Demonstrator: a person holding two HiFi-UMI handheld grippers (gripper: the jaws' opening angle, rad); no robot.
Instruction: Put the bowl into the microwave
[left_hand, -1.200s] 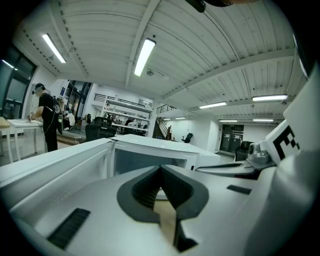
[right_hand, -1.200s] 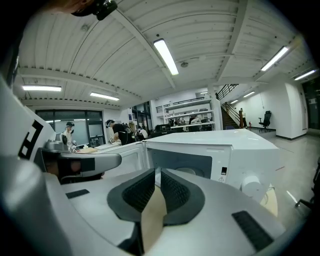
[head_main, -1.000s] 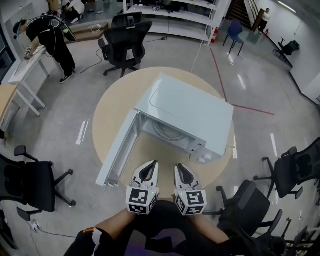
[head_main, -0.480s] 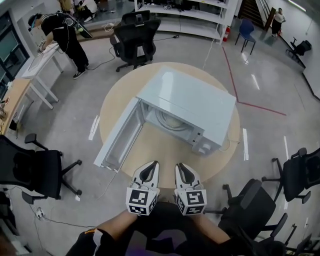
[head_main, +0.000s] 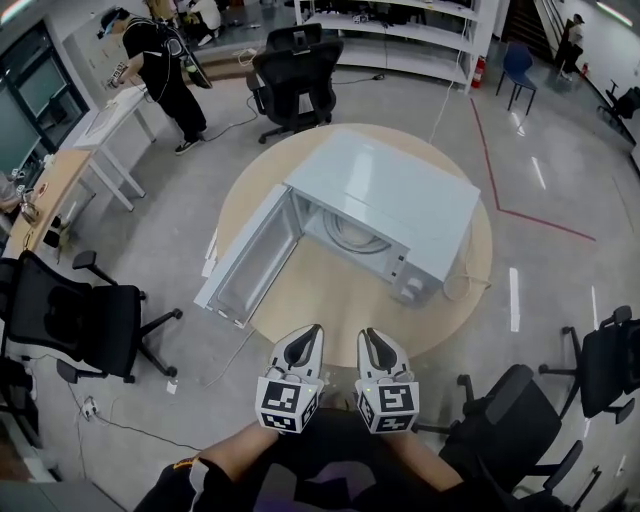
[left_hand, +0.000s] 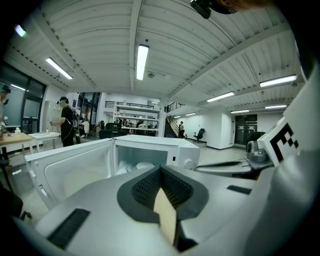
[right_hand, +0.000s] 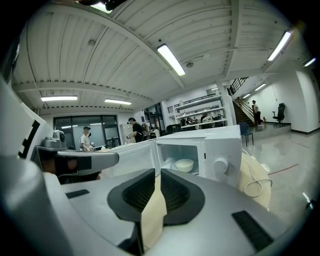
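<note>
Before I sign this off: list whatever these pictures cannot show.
Bowl contents: right gripper view, side-on and too small.
Most of the microwave inside: head view, its own top covers it.
Knob markings: right gripper view, too small.

A round wooden counter (head_main: 330, 305) stands on a glossy grey floor (head_main: 560, 190). Black office chairs surround it: one behind (head_main: 297, 75), one to its left (head_main: 75, 320). White shelves (head_main: 400, 30) stand beyond it and desks (head_main: 105, 125) to its left. Tube lights (left_hand: 142, 60) line the ribbed ceiling.

Open-plan lab, office chairs (head_main: 295, 62), shelving (head_main: 400, 35), desks (head_main: 95, 130)
</note>
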